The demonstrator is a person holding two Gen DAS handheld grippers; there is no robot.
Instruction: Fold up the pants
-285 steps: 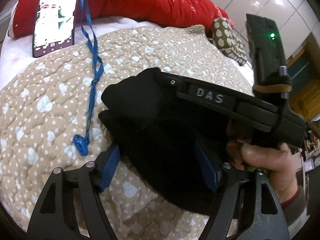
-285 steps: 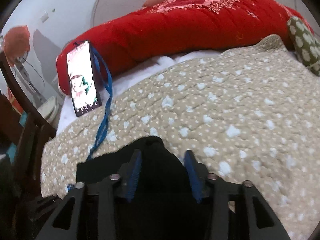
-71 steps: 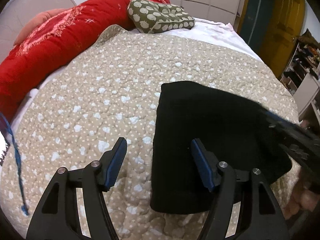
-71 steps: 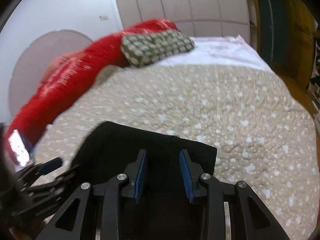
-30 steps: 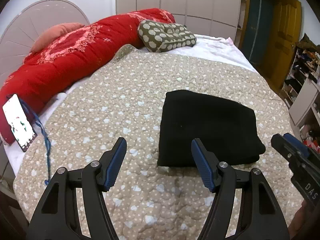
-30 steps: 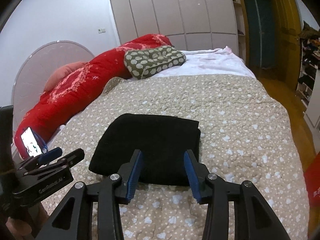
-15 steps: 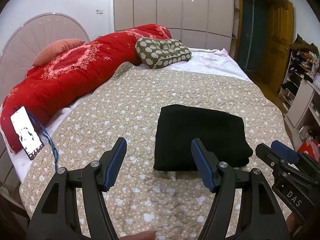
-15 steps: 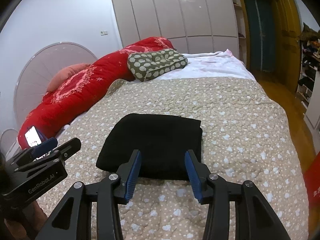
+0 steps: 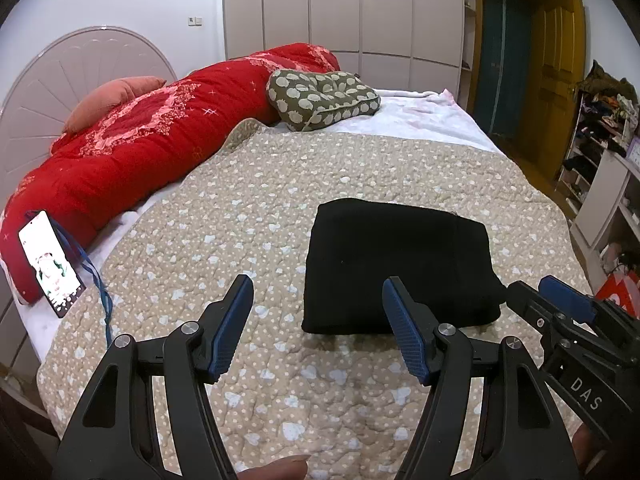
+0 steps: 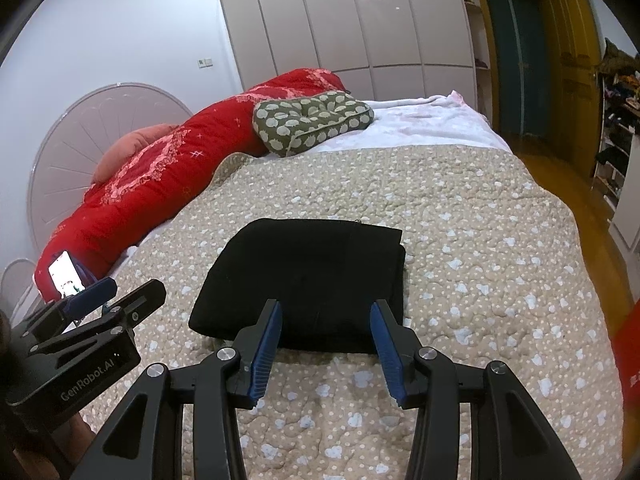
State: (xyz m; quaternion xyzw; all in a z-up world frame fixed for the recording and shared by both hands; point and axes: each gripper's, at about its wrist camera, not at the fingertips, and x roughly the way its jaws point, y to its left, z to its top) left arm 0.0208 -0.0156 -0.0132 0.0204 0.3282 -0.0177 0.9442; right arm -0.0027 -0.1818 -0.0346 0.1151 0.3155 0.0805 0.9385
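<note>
The black pants (image 9: pixel 398 264) lie folded into a flat rectangle on the beige dotted quilt (image 9: pixel 248 216); they also show in the right wrist view (image 10: pixel 304 280). My left gripper (image 9: pixel 318 300) is open and empty, held above the quilt short of the pants' near left corner. My right gripper (image 10: pixel 325 326) is open and empty, held back above the pants' near edge. Each gripper shows in the other's view: the right one at the lower right (image 9: pixel 560 320), the left one at the lower left (image 10: pixel 100 308).
A red duvet (image 9: pixel 132 160) and a green patterned cushion (image 9: pixel 320 98) lie along the far side of the bed. A phone (image 9: pixel 50 268) with a blue lanyard (image 9: pixel 98 284) leans at the left. Wardrobe doors, a yellow door and shelves stand beyond and to the right.
Both grippers have pulled back and up from the folded pants, which lie still. The view has widened to show more of the room.
</note>
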